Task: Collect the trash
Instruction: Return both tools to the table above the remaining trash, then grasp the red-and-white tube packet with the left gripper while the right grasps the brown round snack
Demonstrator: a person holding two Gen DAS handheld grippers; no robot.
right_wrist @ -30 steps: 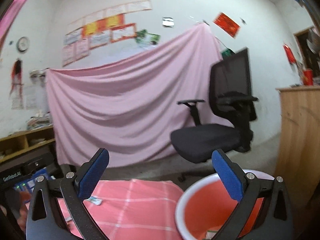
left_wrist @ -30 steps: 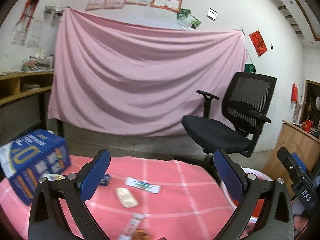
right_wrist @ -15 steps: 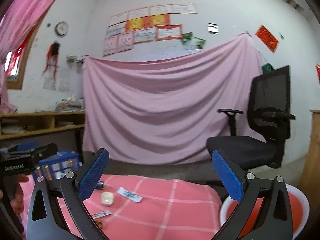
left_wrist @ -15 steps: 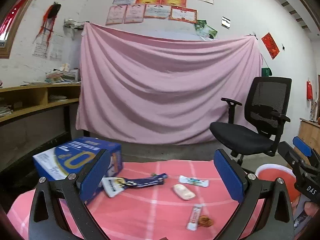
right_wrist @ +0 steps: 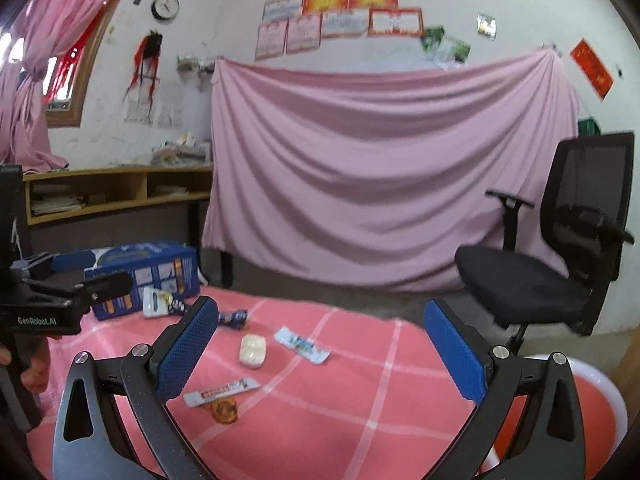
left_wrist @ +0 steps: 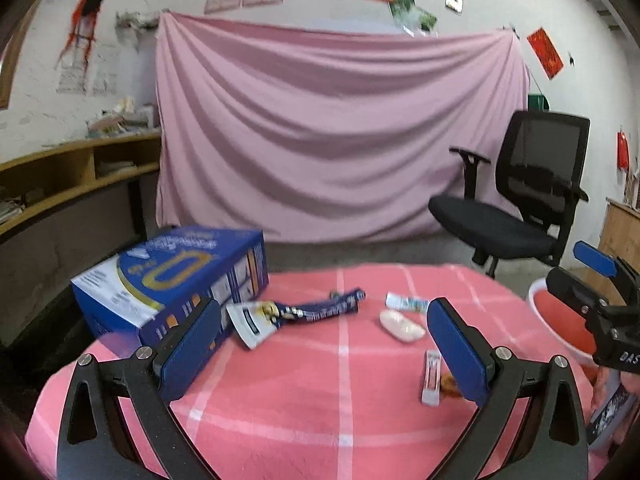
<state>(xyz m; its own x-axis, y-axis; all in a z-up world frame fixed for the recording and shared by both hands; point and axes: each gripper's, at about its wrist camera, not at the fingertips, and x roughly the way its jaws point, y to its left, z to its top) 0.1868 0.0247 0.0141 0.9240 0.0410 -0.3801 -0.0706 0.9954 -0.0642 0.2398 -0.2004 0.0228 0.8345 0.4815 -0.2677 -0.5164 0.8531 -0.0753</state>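
We see a thin white-and-red wrapper (left_wrist: 431, 377) lying flat on the desk (left_wrist: 320, 400), its long axis running away from us; both grippers' fingers (left_wrist: 460, 350) (right_wrist: 454, 354) spread wide, empty.

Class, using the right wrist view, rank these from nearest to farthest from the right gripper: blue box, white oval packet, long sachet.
1. long sachet, low, by the left finger of the right gripper.
2. white oval packet, mid-table.
3. blue box, far left edge.
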